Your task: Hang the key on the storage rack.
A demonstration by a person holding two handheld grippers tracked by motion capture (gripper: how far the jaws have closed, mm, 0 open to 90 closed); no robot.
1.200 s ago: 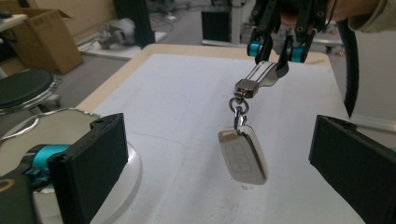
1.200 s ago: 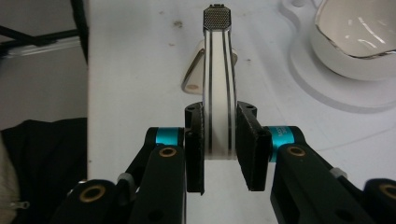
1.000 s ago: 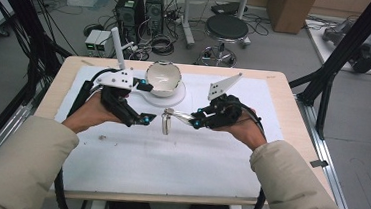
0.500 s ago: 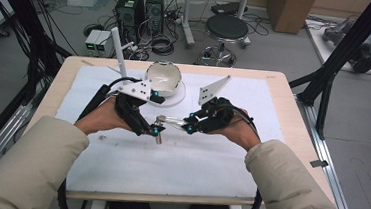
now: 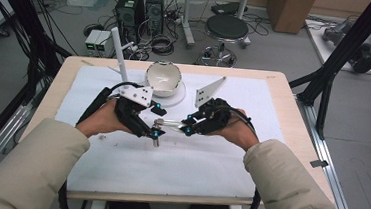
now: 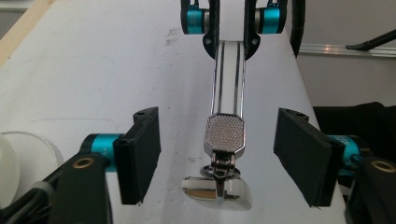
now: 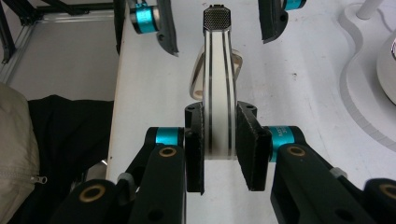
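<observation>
The worktop point(image 5: 275, 84) is pale wood under a white sheet point(image 5: 178, 169) with faint dark smudges. Both tools, the left tool point(image 6: 219, 158) and the right tool point(image 7: 219, 149), are black with turquoise collars and brass-coloured rivets. The metal strip point(image 7: 218, 93) is white with two thin dark lines and a silver, finely dotted end. At upper centre the bowl point(image 5: 163, 77) is white. The sleeves point(image 5: 22, 172) are beige.

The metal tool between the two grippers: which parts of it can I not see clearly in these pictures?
- Metal tool: its gripped end, right gripper view, hidden between the right gripper's jaws.
- Hinged piece: left gripper view, its lower edge cut off.
- High view: tool too small for detail.
</observation>
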